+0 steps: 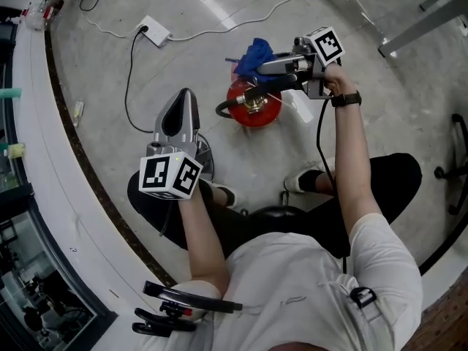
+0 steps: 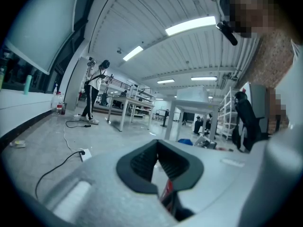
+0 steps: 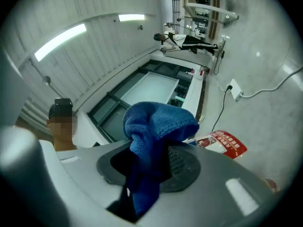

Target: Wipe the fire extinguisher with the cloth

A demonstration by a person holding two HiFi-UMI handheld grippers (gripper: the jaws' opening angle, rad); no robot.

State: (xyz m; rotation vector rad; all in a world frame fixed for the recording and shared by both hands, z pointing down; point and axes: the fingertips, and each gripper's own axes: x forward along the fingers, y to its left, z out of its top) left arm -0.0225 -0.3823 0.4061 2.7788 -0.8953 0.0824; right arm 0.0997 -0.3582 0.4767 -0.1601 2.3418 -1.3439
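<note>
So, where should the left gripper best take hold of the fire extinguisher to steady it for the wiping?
Probably the valve head on top, from above and from the person's left. The fire extinguisher stands upright, its red body looks too wide and round for the jaws, and the right gripper with the cloth occupies the other side.

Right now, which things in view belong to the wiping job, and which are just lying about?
Job:
- cloth, clamped in right gripper
- extinguisher

Lying about:
- power strip
- black cable
- chair base
- left gripper, holding nothing
</note>
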